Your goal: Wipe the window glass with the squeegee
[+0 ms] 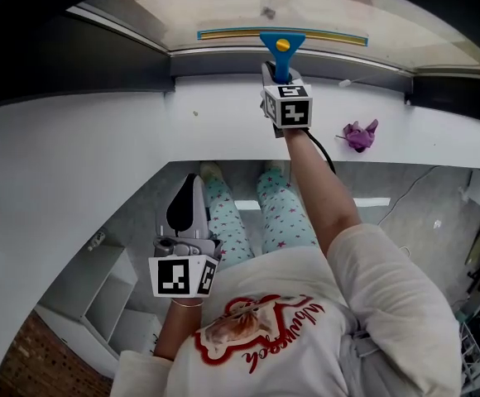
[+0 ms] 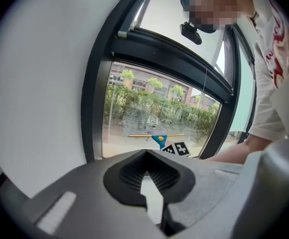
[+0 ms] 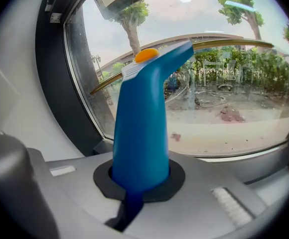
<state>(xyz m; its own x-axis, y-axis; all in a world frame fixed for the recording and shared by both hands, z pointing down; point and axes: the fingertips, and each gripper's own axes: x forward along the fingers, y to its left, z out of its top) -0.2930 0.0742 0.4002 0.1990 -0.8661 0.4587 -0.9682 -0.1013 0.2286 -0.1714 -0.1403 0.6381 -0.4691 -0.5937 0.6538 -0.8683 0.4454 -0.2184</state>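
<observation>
we hold the squeegee (image 1: 282,38) in the right gripper (image 1: 278,73), whose jaws pinch the blue handle low down, so the long blade stands clear ahead of them and can lie flat across the window glass (image 1: 223,7). the blade sits level, low on the pane, just above the bottom frame, and seems to be touching the glass. the right arm reaches out over the white counter (image 1: 99,131) under the window to keep it there. the left gripper (image 1: 189,188) hangs back near our body, well apart from the window, its jaws pressed together on nothing, since we judge this stroke needs one tool only. a purple cloth (image 1: 360,135) lies on the counter to the right of the squeegee, near for later wiping but untouched. the glass looks streaked with dirt, so we judge the wiping is under way, not done.
</observation>
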